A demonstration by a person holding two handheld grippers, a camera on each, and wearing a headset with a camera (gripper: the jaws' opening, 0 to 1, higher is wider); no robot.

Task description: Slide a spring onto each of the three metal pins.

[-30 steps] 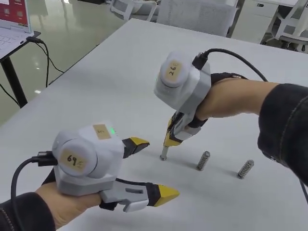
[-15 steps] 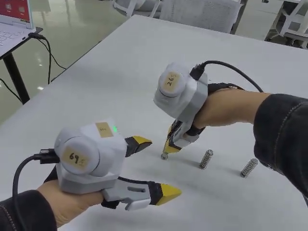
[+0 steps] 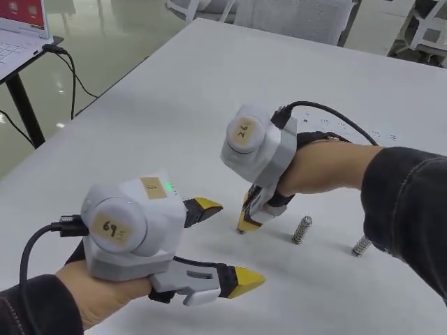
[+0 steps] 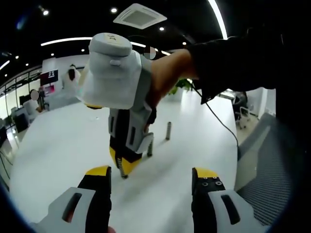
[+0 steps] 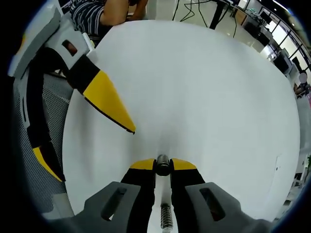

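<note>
Pinches a spring (image 5: 165, 216) lengthwise in the right gripper (image 3: 243, 225): shows its coils in the narrow slot between the jaws in the right gripper view, and clamps a dark round end at the yellow tips; cannot tell that end as spring's or pin's. Sets those tips right over the pin (image 4: 125, 174), seen in the left gripper view as a short grey stub under them, upright on the table (image 3: 160, 112); cannot tell the spring's depth over it. Tilts the right gripper steeply down, tips at or just above the table. Shows a second spring (image 3: 302, 229) upright just beside the tips, on their right in the head view, and a third spring (image 3: 361, 245) further right, partly behind a dark sleeve (image 3: 412, 202); cannot tell pins inside either. Wraps the right hand (image 3: 325, 164) round that gripper's body, beside a black cable (image 3: 282, 118) plugged in at its top. Holds the left gripper (image 3: 230, 243) low and nearer the body in the left hand (image 3: 98, 300), jaws spread wide apart, aimed at the right gripper's tips, near them and not touching. Lights a small green lamp (image 3: 167, 186) on its housing. Shows a laptop (image 3: 17, 28) on a stand off the table's left edge, a second cable (image 3: 64, 229) trailing from the left gripper's back, and a grey chair (image 3: 293, 14) beyond the far edge.
</note>
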